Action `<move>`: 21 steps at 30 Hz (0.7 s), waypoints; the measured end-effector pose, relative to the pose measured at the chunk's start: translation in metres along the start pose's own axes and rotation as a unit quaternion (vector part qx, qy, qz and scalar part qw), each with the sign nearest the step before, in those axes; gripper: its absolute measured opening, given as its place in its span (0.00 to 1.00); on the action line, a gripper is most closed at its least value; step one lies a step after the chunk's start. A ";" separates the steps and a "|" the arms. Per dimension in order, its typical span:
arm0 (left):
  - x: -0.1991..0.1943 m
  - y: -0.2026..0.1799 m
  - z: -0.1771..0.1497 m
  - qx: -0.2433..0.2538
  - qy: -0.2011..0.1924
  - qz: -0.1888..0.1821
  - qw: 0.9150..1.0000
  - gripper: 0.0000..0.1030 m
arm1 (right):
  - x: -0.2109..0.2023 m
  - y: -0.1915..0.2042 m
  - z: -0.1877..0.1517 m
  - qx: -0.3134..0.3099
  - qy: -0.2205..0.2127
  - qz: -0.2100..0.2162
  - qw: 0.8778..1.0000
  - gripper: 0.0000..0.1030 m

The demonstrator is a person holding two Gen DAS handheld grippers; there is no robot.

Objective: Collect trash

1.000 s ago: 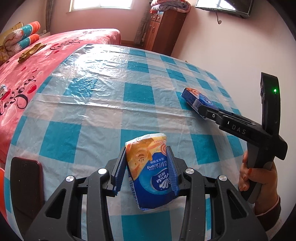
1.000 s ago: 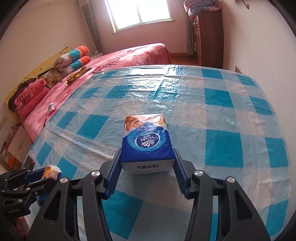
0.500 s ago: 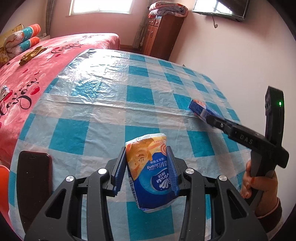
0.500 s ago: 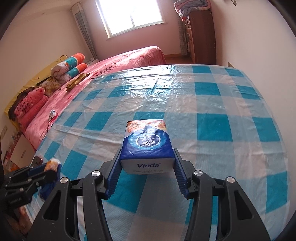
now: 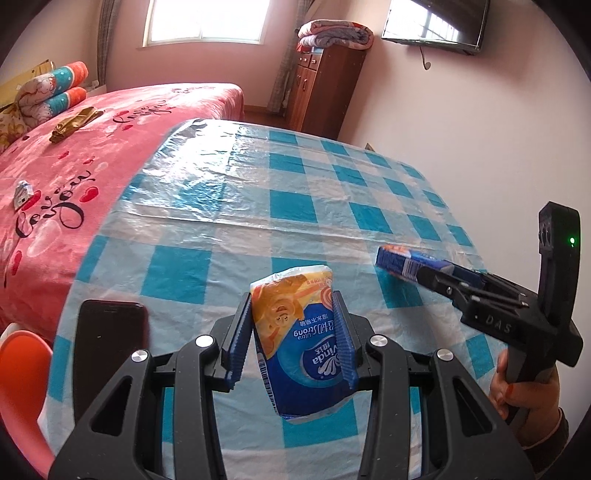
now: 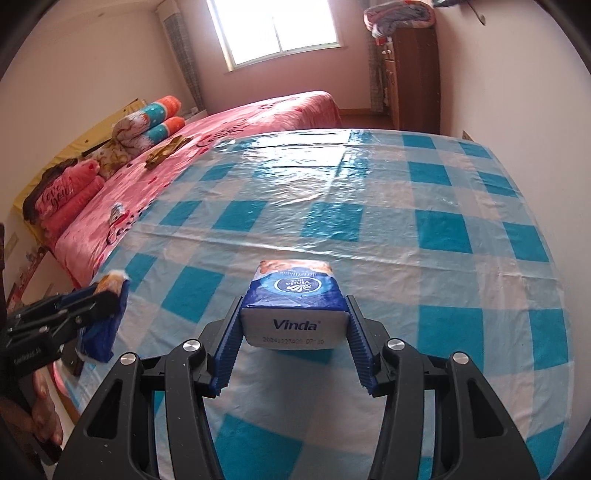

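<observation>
Ribbed blue fingers point(image 5: 236, 334) of left gripper point(image 5: 291, 332) pressed narrowly against both sides of one crumpled tissue pack point(image 5: 301, 339), orange and blue, printed upside down, lifted clear above checked tablecloth point(image 5: 221, 206). Matching blue fingers point(image 6: 354, 336) of right gripper point(image 6: 293, 332) clamped a little wider on one fuller tissue pack point(image 6: 295, 306), blue with a white end reading "Vinda", also held off the cloth.

Two grippers, two tissue packs, one per gripper. Seen from left wrist: right gripper point(image 5: 417, 271) at far right with fuller pack point(image 5: 400, 260) poking out ahead of it, green light lit on its upright post, one hand point(image 5: 524, 384) around the grip below. Seen from right wrist: left gripper point(image 6: 99, 299) at lower left with crumpled pack point(image 6: 107, 321) hanging from it, a hand point(image 6: 44, 417) gripping the handle, blurred.

One dark phone point(image 5: 107, 354) lying flat on the near-left part of the cloth, just left of left gripper's frame. One orange chair point(image 5: 22, 387) edge at bottom left. One pink bed point(image 5: 74, 177) beyond the table's left side, carrying two rolled bolsters point(image 5: 55, 88), one golden cloth bundle point(image 5: 74, 122) and one small white object point(image 5: 23, 192), too small to identify. One wooden cabinet point(image 5: 321, 92) by the far wall with folded blankets point(image 5: 334, 35) on top. One wall television point(image 5: 436, 20). One window point(image 5: 205, 20).
</observation>
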State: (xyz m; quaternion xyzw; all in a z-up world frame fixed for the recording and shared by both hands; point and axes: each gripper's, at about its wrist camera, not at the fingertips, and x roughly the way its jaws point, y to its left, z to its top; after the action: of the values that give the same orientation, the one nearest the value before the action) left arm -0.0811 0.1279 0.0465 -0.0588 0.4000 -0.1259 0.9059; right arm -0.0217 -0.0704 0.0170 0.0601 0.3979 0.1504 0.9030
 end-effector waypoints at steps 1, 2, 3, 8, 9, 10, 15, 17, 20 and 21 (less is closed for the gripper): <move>-0.003 0.002 -0.001 -0.001 -0.001 0.001 1.000 0.42 | 0.000 0.005 -0.001 -0.005 0.002 0.001 1.000 0.52; -0.005 0.003 -0.001 -0.002 -0.002 0.001 1.000 0.42 | 0.000 0.008 -0.003 -0.008 0.004 0.003 1.000 0.52; -0.007 0.004 -0.002 -0.002 -0.003 0.002 1.000 0.42 | -0.001 0.013 -0.005 -0.012 0.005 0.005 1.000 0.52; -0.016 0.011 -0.005 -0.006 -0.005 0.007 1.000 0.42 | -0.001 0.031 -0.015 -0.033 0.019 0.010 0.999 0.52; -0.017 0.013 -0.006 -0.007 -0.005 0.007 1.000 0.42 | -0.001 0.034 -0.018 -0.036 0.023 0.011 0.999 0.52; -0.018 0.014 -0.007 -0.007 -0.004 0.007 1.000 0.42 | 0.000 0.035 -0.021 -0.037 0.027 0.012 0.999 0.52; -0.019 0.015 -0.010 -0.005 -0.002 0.006 1.000 0.42 | 0.003 0.038 -0.035 -0.039 0.042 0.007 0.998 0.53; -0.019 0.015 -0.010 -0.005 -0.001 0.004 1.000 0.42 | 0.006 0.036 -0.036 -0.035 0.048 0.007 0.998 0.65; -0.021 0.014 -0.011 -0.003 -0.003 0.002 1.000 0.42 | 0.008 0.032 -0.036 -0.022 0.047 0.010 0.999 0.75; -0.022 0.014 -0.012 -0.003 -0.004 0.002 1.000 0.42 | 0.009 0.031 -0.035 -0.021 0.047 0.010 0.999 0.75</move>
State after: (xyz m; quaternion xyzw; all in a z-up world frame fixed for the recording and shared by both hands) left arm -0.1016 0.1467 0.0508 -0.0613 0.3972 -0.1230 0.9074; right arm -0.0483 -0.0389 -0.0063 0.0379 0.4356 0.1702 0.8831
